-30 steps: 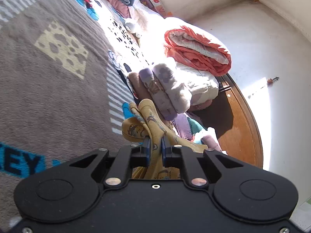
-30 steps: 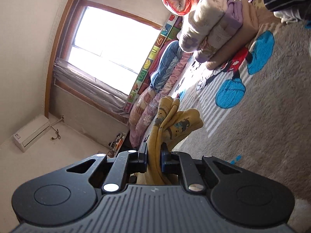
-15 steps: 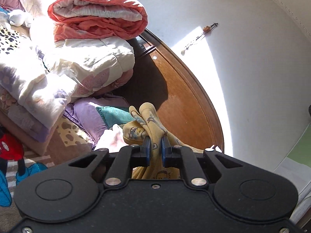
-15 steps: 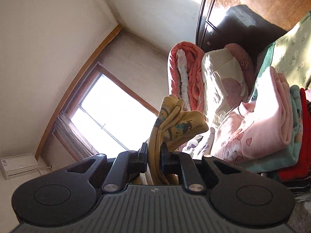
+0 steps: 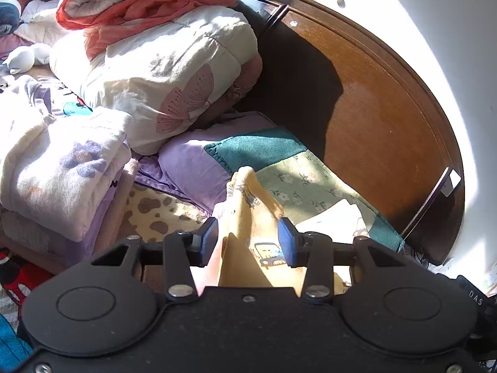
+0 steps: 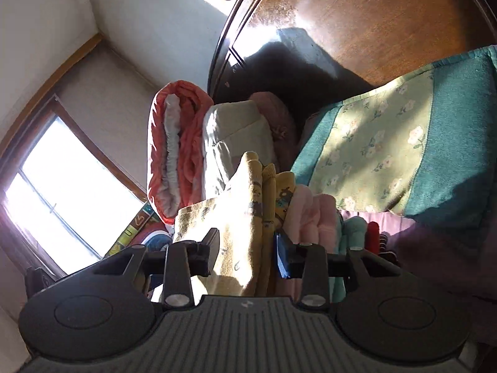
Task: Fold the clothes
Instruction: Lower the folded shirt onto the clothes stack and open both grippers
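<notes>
Yellow cartoon-print garment (image 5: 248, 217), folded, seemingly atop a clothes stack.

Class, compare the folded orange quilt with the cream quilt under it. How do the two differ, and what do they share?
The orange quilt lies on top; the cream quilt lies beneath and bears it. The orange quilt is coral outside with a pale lining showing at its folds; the cream quilt is off-white with pink fan-shaped prints. The cream quilt looks the bulkier bundle. Both are padded, folded, and stacked against the wooden headboard.

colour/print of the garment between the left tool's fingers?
Yellow garment with small cartoon vehicle prints; clearest in the left wrist view.
</notes>
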Tool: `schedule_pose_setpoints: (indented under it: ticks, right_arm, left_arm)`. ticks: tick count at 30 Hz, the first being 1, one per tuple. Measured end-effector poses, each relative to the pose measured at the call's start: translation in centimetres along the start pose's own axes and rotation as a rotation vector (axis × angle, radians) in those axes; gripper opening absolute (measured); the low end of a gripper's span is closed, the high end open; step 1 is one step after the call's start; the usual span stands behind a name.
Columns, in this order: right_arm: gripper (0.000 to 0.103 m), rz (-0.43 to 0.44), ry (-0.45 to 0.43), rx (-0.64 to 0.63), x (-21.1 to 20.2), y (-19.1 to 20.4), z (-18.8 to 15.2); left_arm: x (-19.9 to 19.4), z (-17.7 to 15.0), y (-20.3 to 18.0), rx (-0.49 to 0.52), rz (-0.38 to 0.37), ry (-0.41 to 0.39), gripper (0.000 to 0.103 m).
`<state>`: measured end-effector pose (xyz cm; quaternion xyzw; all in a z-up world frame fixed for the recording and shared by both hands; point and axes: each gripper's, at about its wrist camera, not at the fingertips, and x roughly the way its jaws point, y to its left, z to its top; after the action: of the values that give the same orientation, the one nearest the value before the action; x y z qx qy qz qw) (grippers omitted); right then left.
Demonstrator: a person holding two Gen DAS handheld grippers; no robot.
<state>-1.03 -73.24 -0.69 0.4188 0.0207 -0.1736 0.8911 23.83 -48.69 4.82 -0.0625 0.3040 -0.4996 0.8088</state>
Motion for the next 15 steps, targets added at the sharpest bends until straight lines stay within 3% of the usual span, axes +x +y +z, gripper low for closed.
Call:
schedule_pose_setpoints:
  ticks: [5, 9, 10, 13, 15]
  right_arm:
    - [0.043, 0.027, -0.148, -0.399, -2.7, 3.3, -2.3]
    - [0.042, 0.081, -0.113, -0.6, -1.1, 6.1, -3.5]
    - [0.041, 0.085, -0.08, -0.605, -0.7, 6.3, -3.5]
    - [0.041, 0.015, 0.027, -0.551, 0.8, 5.2, -3.8]
    - [0.041, -0.017, 0.066, -0.539, 0.9, 4.2, -4.8]
  left_arm:
    - [-2.4, -2.7, -1.4, 0.079, 0.039, -0.161, 0.04]
    - [-3.5, -2.7, -2.8, 0.131, 0.005, -0.275, 0.04]
    - [-3.2, -2.7, -3.2, 0.154, -0.011, -0.259, 0.04]
    - [0.4, -3.8, -3.9, 0.255, 0.059, -0.015, 0.043]
    - [0.3, -4.5, -3.9, 0.266, 0.071, -0.008, 0.044]
